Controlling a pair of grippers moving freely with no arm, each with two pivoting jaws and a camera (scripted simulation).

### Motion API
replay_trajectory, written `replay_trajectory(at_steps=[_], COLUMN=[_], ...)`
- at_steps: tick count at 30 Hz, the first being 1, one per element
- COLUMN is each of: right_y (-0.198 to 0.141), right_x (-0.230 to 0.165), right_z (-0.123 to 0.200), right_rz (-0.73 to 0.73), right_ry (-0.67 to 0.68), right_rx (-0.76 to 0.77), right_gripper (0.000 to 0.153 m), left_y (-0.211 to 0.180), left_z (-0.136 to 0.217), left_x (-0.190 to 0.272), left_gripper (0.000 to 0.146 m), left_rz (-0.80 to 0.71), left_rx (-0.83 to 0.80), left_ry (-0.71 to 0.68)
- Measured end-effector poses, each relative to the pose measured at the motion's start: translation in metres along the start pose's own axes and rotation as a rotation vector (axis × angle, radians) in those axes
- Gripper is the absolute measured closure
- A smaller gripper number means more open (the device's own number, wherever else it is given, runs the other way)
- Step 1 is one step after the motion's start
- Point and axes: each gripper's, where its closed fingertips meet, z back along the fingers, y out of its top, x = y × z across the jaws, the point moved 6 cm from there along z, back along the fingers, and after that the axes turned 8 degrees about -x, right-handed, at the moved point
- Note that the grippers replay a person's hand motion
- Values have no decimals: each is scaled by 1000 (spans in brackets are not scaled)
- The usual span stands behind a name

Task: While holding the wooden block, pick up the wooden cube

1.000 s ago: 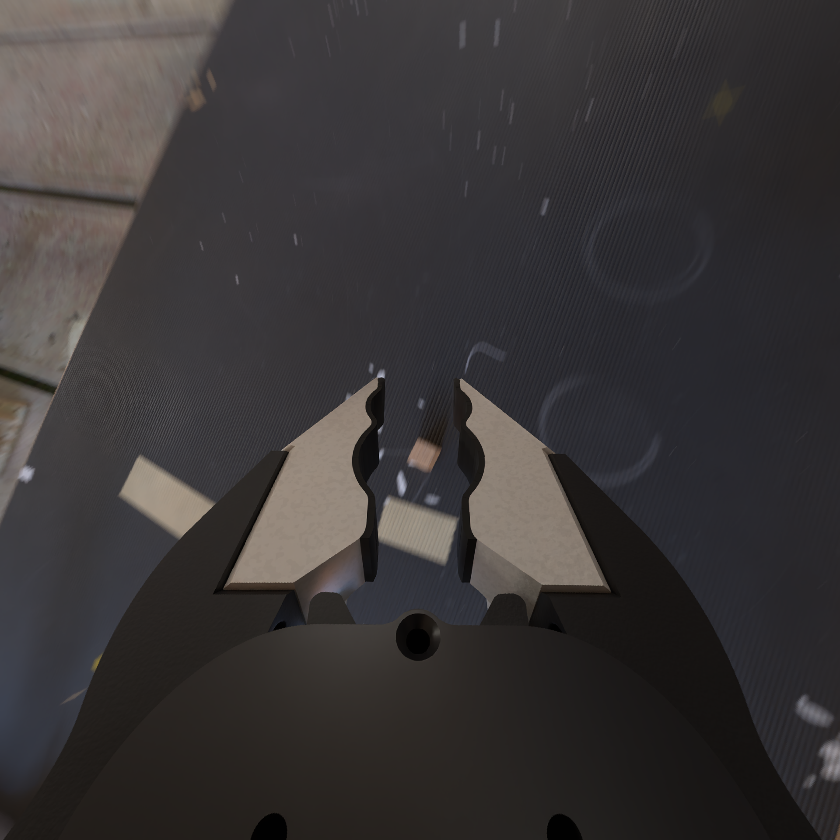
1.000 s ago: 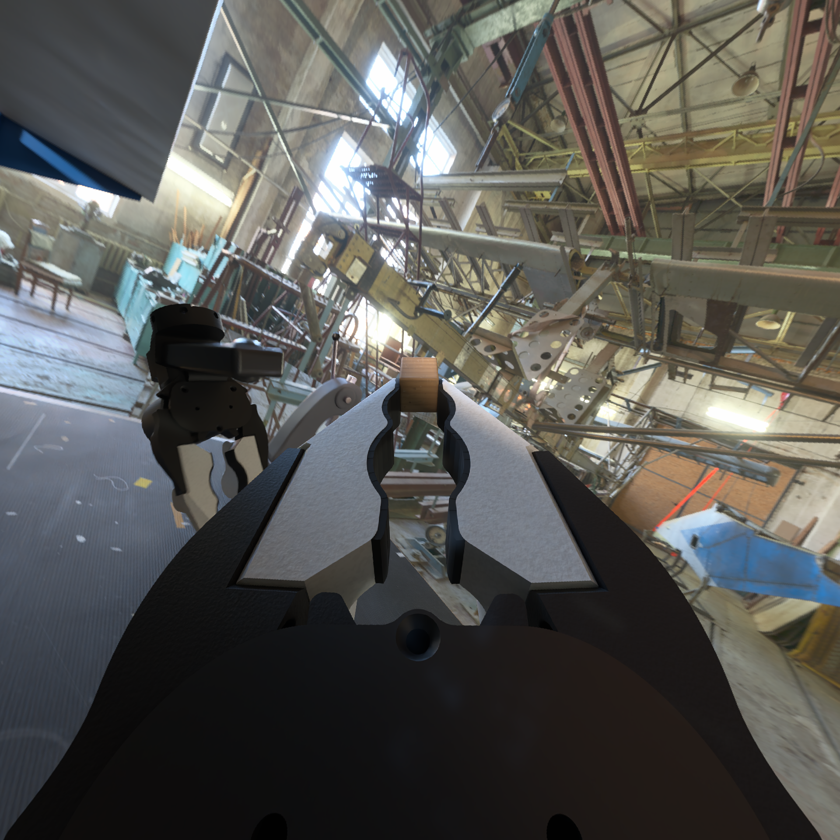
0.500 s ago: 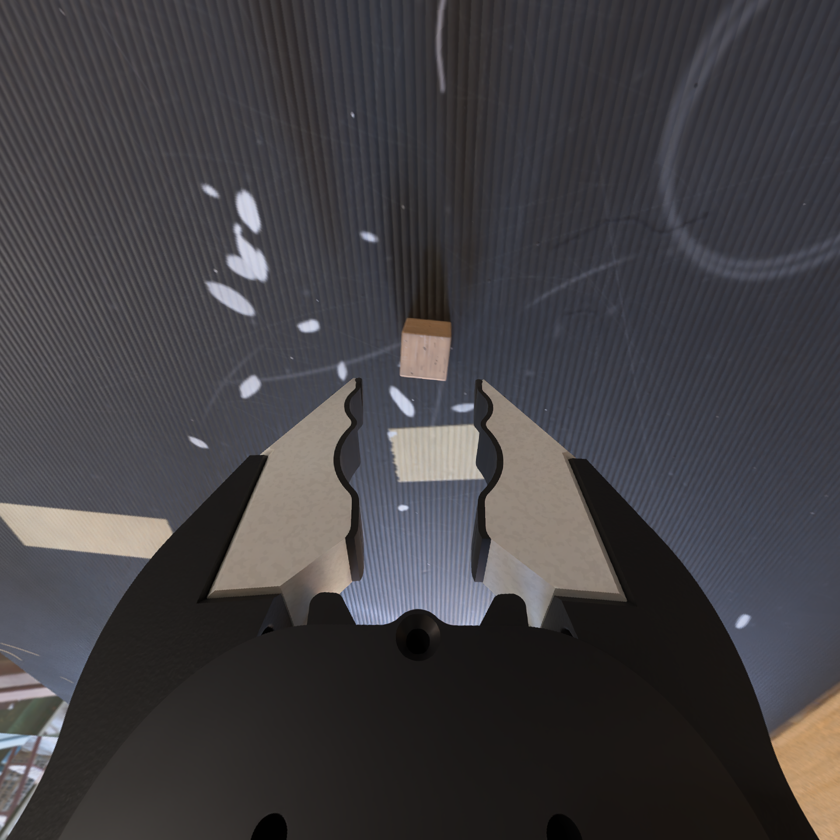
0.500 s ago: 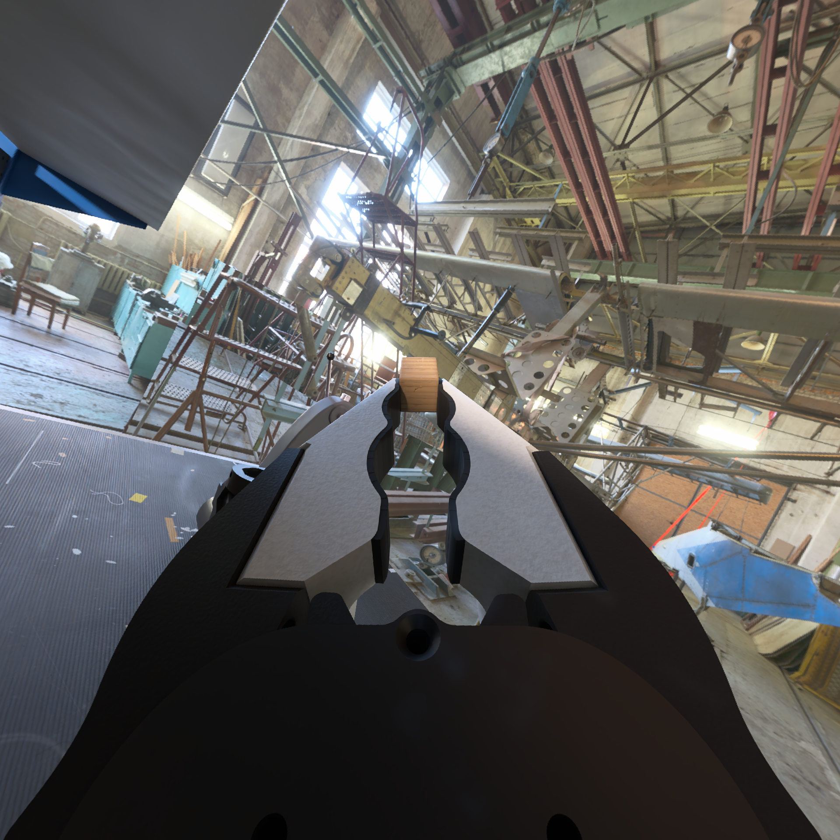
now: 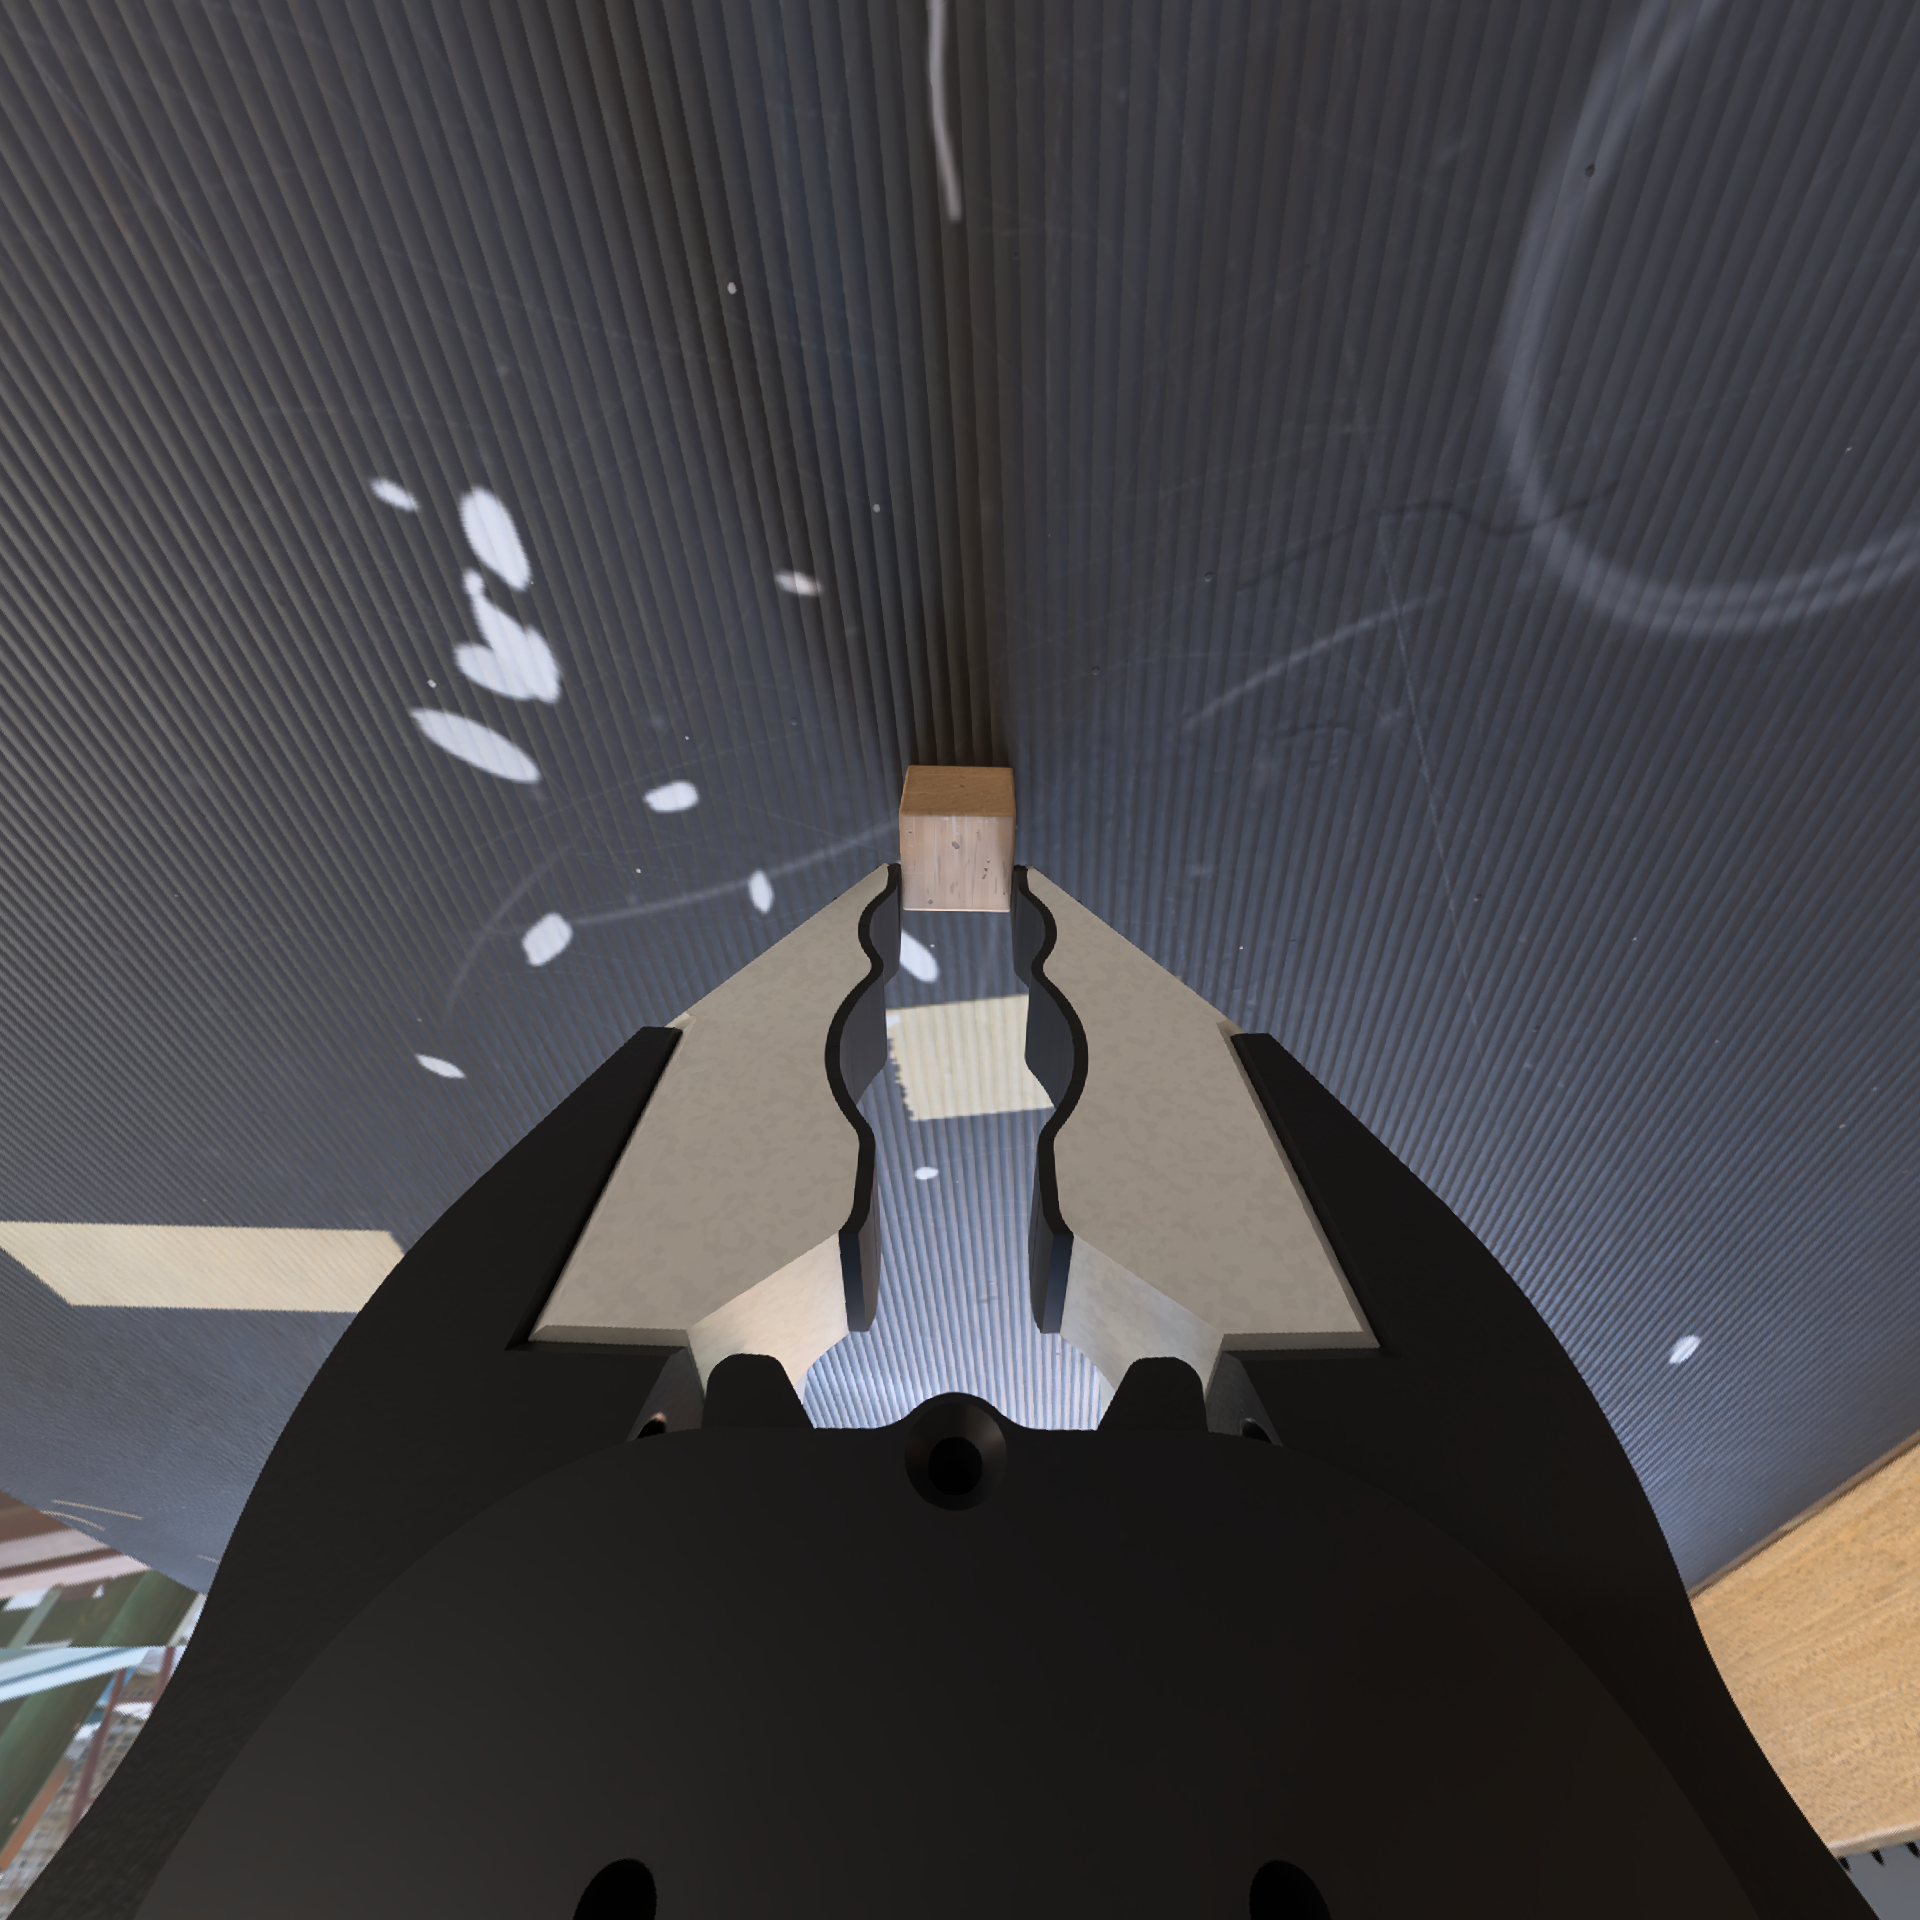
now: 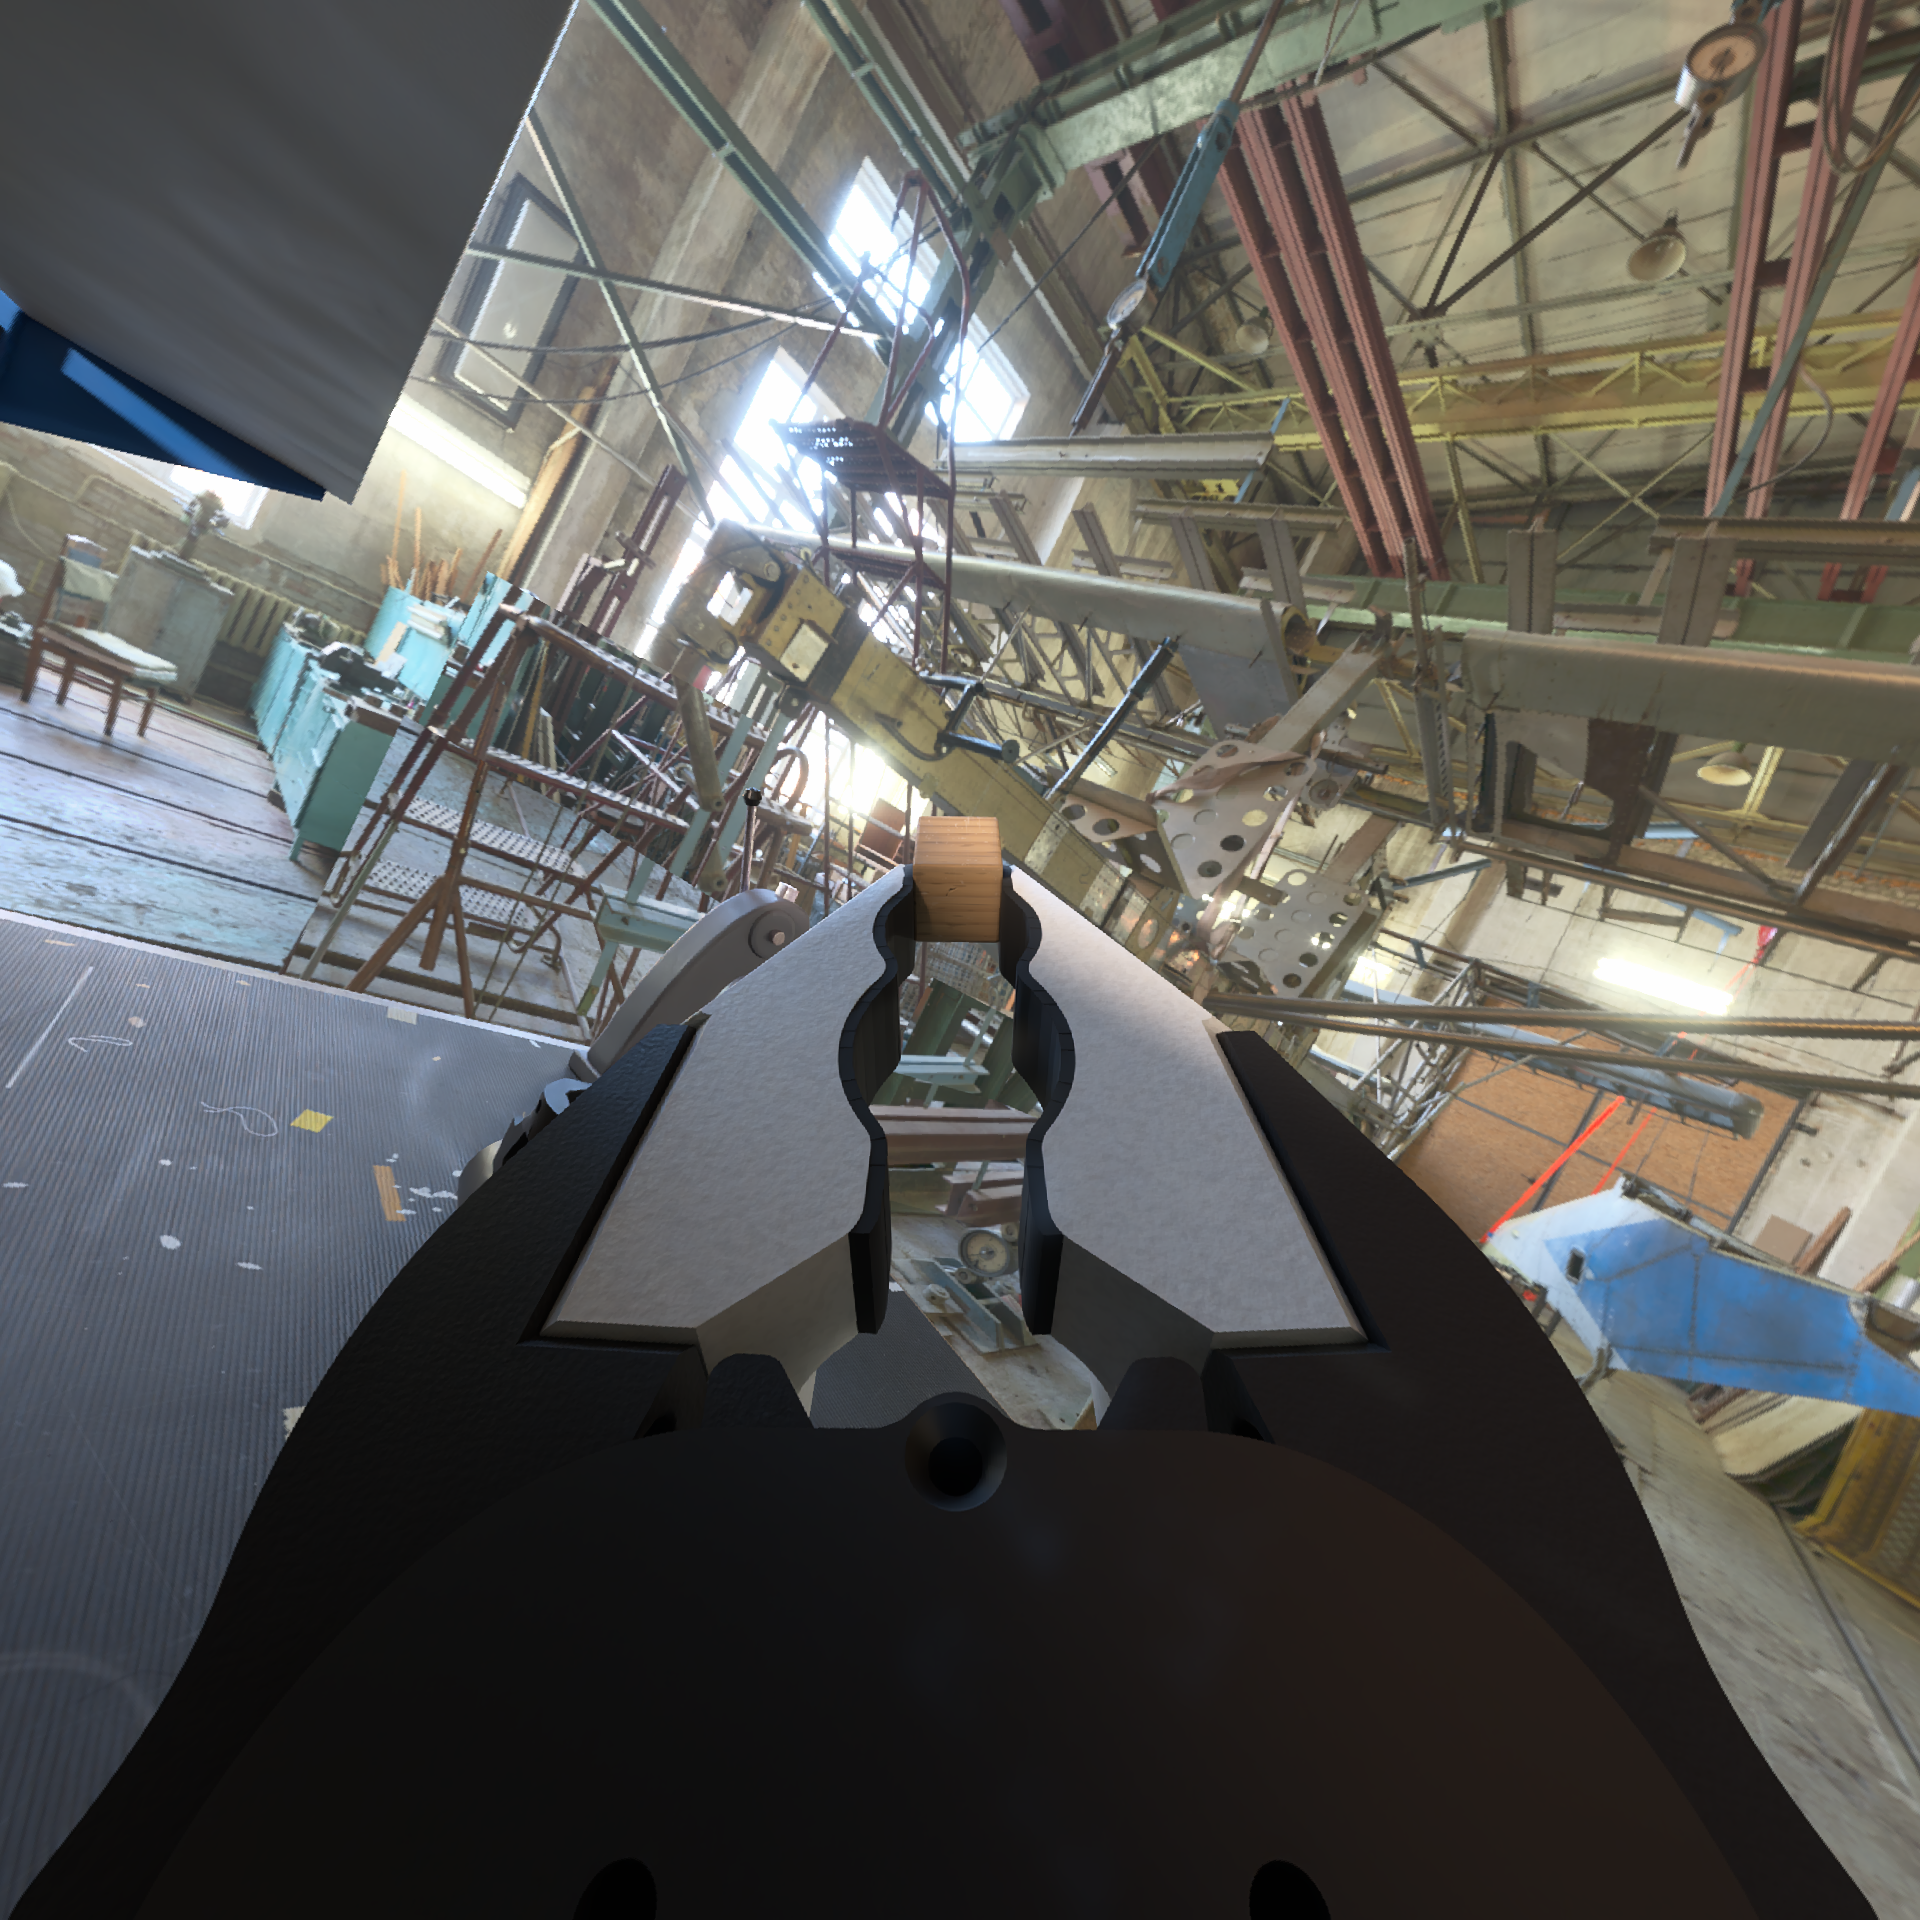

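Observation:
The light wooden cube (image 5: 956, 831) sits on the dark ribbed mat (image 5: 1351, 520) in the left wrist view. My left gripper (image 5: 956, 885) has its two fingertips against the cube's left and right sides, closed on it low over the mat. My right gripper (image 6: 956, 896) is shut on the darker wooden block (image 6: 956, 862), held at its fingertips up in the air and pointing out over the hall. A grey part of the left gripper (image 6: 727, 935) shows behind the right gripper's left finger.
Tan tape patches (image 5: 966, 1060) (image 5: 187, 1262) and white paint flecks (image 5: 499, 665) mark the mat. A light wooden surface (image 5: 1818, 1610) shows past the mat's lower right edge. In the right wrist view the mat (image 6: 156, 1247) lies lower left, and a grey panel (image 6: 208, 208) hangs at upper left.
My left gripper moved forward to the cube and its fingers narrowed from wide open onto the cube's sides. My right gripper kept the block and tilted slightly upward.

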Motion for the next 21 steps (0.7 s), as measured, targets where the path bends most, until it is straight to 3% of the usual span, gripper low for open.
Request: replay_trajectory(at_steps=[8, 14, 18, 21], right_y=[-1, -5, -15, -27], right_x=[1, 7, 11, 11], right_z=[2, 3, -1, -11], right_rz=[11, -5, -25, -37], right_ry=[0, -18, -26, -27], right_rx=[-12, -15, -56, -135], right_gripper=[138, 138, 138, 138], left_y=[-3, -24, -49, -50], left_z=[7, 61, 87, 107], left_x=[0, -4, -11, -12], left_gripper=[126, 126, 126, 126], left_rz=[127, 450, 563, 626], left_rx=[2, 347, 343, 567], left_ry=[83, 43, 123, -13])
